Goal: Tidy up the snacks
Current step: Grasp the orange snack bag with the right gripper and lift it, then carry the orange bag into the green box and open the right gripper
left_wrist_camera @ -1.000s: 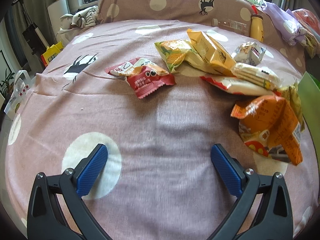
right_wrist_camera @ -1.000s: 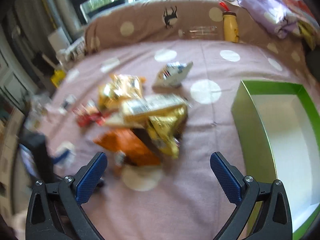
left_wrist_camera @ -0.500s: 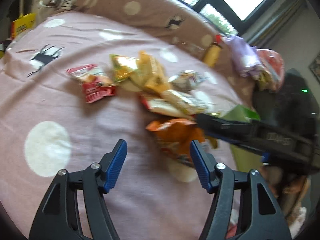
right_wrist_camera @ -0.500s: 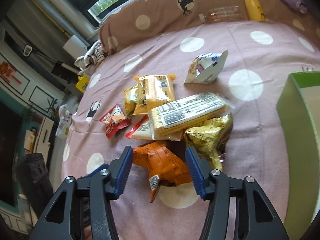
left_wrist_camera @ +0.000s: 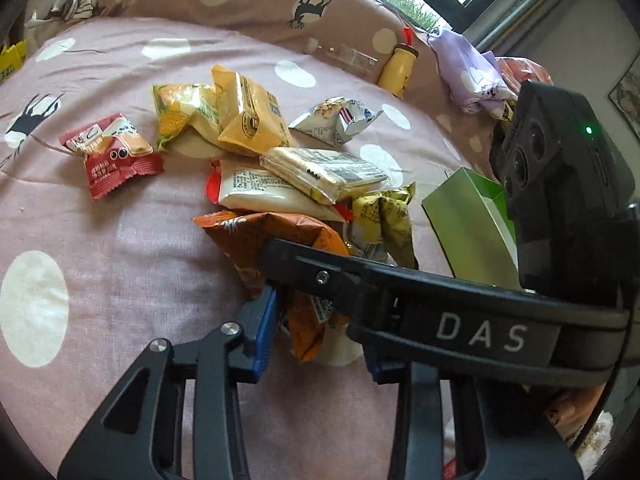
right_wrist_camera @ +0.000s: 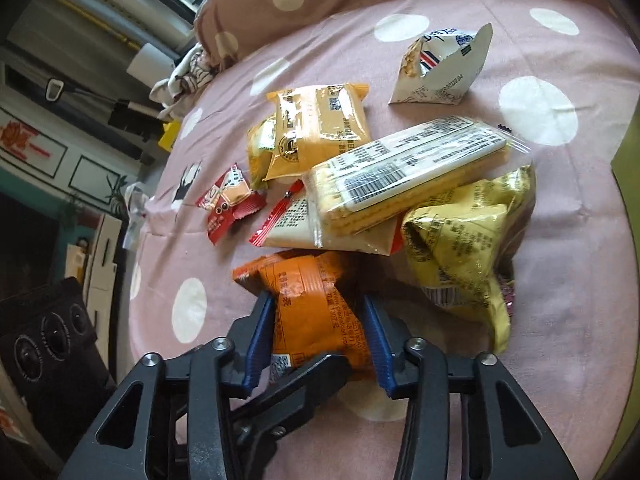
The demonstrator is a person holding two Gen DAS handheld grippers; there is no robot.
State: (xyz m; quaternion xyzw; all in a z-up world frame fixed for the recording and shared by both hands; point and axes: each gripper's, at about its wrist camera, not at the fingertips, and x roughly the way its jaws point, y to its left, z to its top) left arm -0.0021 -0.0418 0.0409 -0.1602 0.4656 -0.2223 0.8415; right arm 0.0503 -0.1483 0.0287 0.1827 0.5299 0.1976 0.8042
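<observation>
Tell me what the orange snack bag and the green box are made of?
The orange snack bag looks like thin plastic film: it is shiny, crinkled and creased where the right tool squeezes it. The green box looks like glossy cardboard: stiff, flat walls with sharp, straight folded edges, though only one corner shows.

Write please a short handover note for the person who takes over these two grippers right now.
Right gripper: jaws have just closed, shut on the crinkly orange foil snack packet.
Left gripper: jaws have just closed on the same packet's near end, it seems; one pad is hidden.
Other snack packets: piled loose on the pink dotted bedcover.
Green cardboard box: beside the pile.
Done: first packet gripped.
Left: probably move every snack to the box.
</observation>
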